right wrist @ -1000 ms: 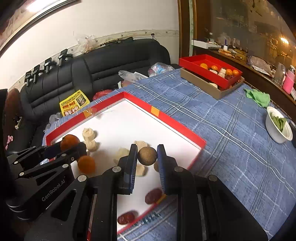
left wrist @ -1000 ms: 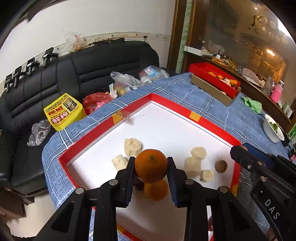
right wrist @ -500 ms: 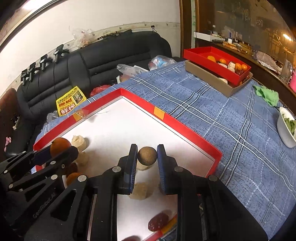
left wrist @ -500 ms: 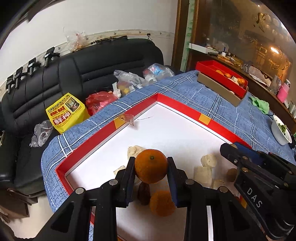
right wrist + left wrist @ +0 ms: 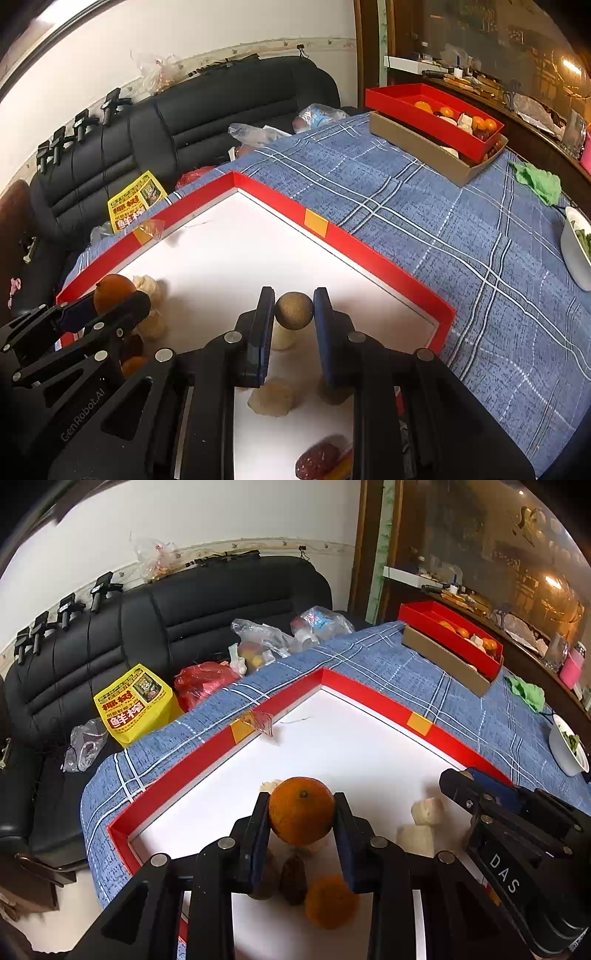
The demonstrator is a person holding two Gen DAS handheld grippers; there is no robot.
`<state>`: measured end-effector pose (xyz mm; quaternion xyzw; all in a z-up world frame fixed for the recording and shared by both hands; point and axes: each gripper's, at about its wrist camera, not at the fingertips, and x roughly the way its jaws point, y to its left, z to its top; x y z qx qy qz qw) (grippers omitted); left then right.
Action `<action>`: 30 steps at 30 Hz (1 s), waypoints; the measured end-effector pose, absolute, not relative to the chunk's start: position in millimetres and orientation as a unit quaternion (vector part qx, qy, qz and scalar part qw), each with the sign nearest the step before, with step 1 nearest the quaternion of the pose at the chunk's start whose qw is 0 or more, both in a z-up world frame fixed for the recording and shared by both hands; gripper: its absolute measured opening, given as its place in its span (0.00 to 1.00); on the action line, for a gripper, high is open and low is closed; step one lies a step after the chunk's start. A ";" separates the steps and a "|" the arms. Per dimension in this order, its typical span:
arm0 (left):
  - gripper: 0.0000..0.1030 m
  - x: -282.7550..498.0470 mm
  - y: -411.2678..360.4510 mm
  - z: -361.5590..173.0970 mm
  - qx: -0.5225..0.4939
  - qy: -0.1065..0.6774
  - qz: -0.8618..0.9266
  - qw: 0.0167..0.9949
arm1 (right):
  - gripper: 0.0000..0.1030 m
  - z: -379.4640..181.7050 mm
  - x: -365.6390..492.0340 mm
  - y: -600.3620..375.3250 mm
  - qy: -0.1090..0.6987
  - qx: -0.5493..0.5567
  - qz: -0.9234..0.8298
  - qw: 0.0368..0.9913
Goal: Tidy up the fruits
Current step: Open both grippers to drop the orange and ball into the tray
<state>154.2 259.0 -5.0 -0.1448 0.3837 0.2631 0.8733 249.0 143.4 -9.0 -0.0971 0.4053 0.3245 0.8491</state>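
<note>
Left wrist view: your red-walled tray (image 5: 207,764), smooth white inside, lies on a blue plaid tablecloth (image 5: 369,661). Your left gripper (image 5: 301,814) clamps a dimpled round orange (image 5: 301,814) above it; your right gripper (image 5: 293,310) pinches a small rough brown ball-shaped fruit (image 5: 293,310). Both are mid-carry; next you likely need clear spots to set them down.

"DAS" on right tongs (image 5: 458,786); "GenRobot.AI" on left tongs (image 5: 110,306); "鲜榨" on yellow bag (image 5: 133,701)
</note>
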 end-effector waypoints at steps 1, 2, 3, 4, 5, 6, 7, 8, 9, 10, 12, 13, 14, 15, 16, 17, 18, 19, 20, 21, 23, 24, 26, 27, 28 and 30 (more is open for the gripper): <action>0.30 154.5 259.9 -4.7 -0.145 0.383 0.264 0.873 | 0.20 -8.5 249.2 145.0 0.404 -0.097 0.325 0.849; 0.30 154.6 261.1 -4.6 -0.145 0.383 0.266 0.873 | 0.20 -8.0 249.3 145.9 0.403 -0.098 0.326 0.849; 0.30 155.2 262.5 -4.9 -0.146 0.383 0.267 0.872 | 0.20 -7.6 249.5 147.2 0.403 -0.097 0.327 0.849; 0.30 155.6 263.8 -5.1 -0.147 0.383 0.268 0.872 | 0.20 -7.4 250.5 148.8 0.403 -0.096 0.328 0.849; 0.30 156.1 265.4 -5.3 -0.146 0.382 0.270 0.871 | 0.20 -7.6 251.8 150.6 0.403 -0.096 0.330 0.848; 0.30 156.8 266.6 -5.8 -0.146 0.383 0.271 0.871 | 0.20 -8.2 252.9 152.1 0.404 -0.095 0.331 0.848; 0.30 157.6 267.6 -6.0 -0.146 0.384 0.270 0.871 | 0.20 -9.4 254.4 154.2 0.406 -0.096 0.331 0.846; 0.30 158.0 268.9 -6.5 -0.146 0.384 0.270 0.871 | 0.20 -10.3 255.1 155.3 0.407 -0.097 0.331 0.846; 0.30 158.4 270.0 -6.8 -0.146 0.384 0.272 0.870 | 0.20 -11.2 255.6 156.4 0.407 -0.099 0.331 0.846; 0.30 158.9 271.0 -7.1 -0.146 0.384 0.273 0.870 | 0.20 -12.5 256.7 157.5 0.409 -0.099 0.331 0.845; 0.30 160.5 272.5 -8.3 -0.148 0.386 0.275 0.868 | 0.20 -14.0 257.8 158.8 0.411 -0.101 0.331 0.844; 0.30 161.1 273.7 -9.2 -0.150 0.388 0.276 0.867 | 0.20 -14.9 258.7 160.0 0.412 -0.102 0.330 0.843; 0.30 161.8 274.8 -10.1 -0.152 0.390 0.275 0.866 | 0.20 -15.8 259.6 161.3 0.414 -0.103 0.330 0.842; 0.30 162.8 274.8 -10.8 -0.153 0.391 0.274 0.866 | 0.20 -16.9 260.1 162.5 0.416 -0.104 0.330 0.841; 0.30 163.1 275.6 -11.3 -0.155 0.391 0.275 0.865 | 0.20 -19.3 260.9 165.5 0.422 -0.108 0.332 0.837; 0.30 163.0 277.0 -11.7 -0.157 0.391 0.278 0.864 | 0.20 -21.0 261.4 167.3 0.425 -0.111 0.333 0.834; 0.31 163.7 278.1 -12.6 -0.158 0.393 0.278 0.862 | 0.20 -22.9 262.0 168.9 0.428 -0.113 0.332 0.833; 0.31 164.1 279.1 -13.5 -0.158 0.396 0.278 0.861 | 0.21 -24.4 263.1 169.1 0.431 -0.112 0.331 0.832; 0.30 164.1 280.2 -14.5 -0.159 0.398 0.280 0.859 | 0.25 -26.6 264.2 169.2 0.435 -0.112 0.328 0.831; 0.31 163.5 281.7 -15.7 -0.160 0.399 0.283 0.857 | 0.30 -28.8 264.7 169.2 0.440 -0.113 0.327 0.829; 0.37 163.4 283.6 -18.1 -0.166 0.405 0.279 0.855 | 0.58 -32.0 264.9 168.2 0.446 -0.113 0.327 0.825; 0.45 163.6 283.7 -18.7 -0.168 0.408 0.277 0.854 | 0.59 -32.6 264.3 167.3 0.446 -0.112 0.327 0.826; 0.64 161.1 283.9 -17.6 -0.170 0.404 0.282 0.854 | 0.62 -31.7 262.9 164.7 0.445 -0.112 0.328 0.826; 0.67 158.8 283.4 -15.6 -0.168 0.397 0.284 0.856 | 0.63 -30.8 262.5 163.1 0.443 -0.113 0.325 0.828; 0.75 156.7 282.7 -13.3 -0.167 0.391 0.283 0.859 | 0.65 -27.3 261.1 158.7 0.438 -0.115 0.319 0.832; 0.87 149.8 279.8 -6.7 -0.164 0.378 0.283 0.866 | 0.74 -20.2 259.2 147.8 0.429 -0.112 0.309 0.841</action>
